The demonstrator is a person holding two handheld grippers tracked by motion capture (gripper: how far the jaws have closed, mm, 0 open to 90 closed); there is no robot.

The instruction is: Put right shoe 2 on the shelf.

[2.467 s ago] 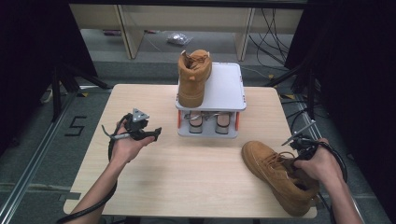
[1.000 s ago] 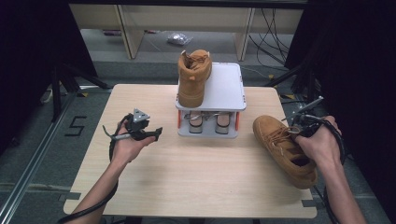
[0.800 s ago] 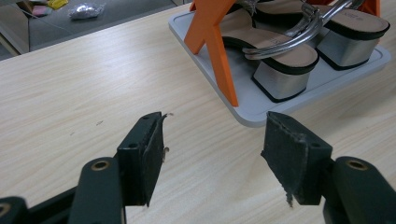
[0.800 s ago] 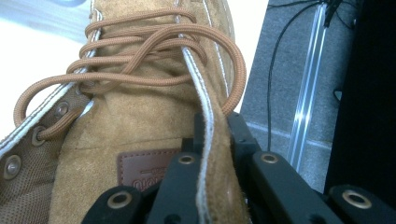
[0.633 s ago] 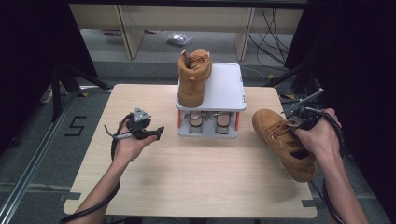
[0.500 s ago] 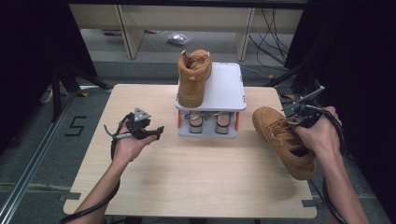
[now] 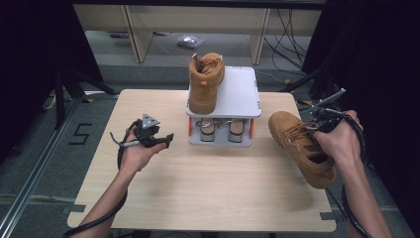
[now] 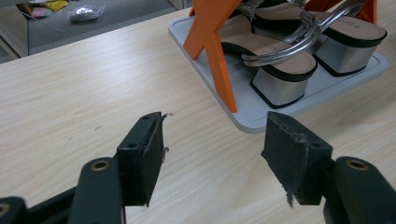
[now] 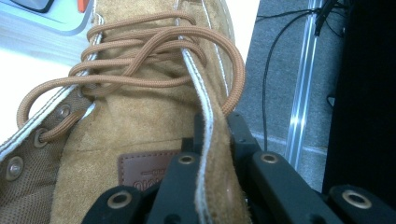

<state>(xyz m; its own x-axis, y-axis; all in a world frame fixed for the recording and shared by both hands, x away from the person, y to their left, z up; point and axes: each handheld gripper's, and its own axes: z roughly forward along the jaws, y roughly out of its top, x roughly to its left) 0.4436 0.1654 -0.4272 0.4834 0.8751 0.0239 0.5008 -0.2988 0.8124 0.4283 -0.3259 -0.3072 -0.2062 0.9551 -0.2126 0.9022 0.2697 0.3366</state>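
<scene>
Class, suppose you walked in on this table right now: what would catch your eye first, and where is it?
First, the tan boot at the table's right edge, its collar pinched in the right gripper. Next, its twin boot upright on the top shelf of a small white rack at the back, with heeled sandals beneath. The left gripper hangs open over bare wood at the left.
</scene>
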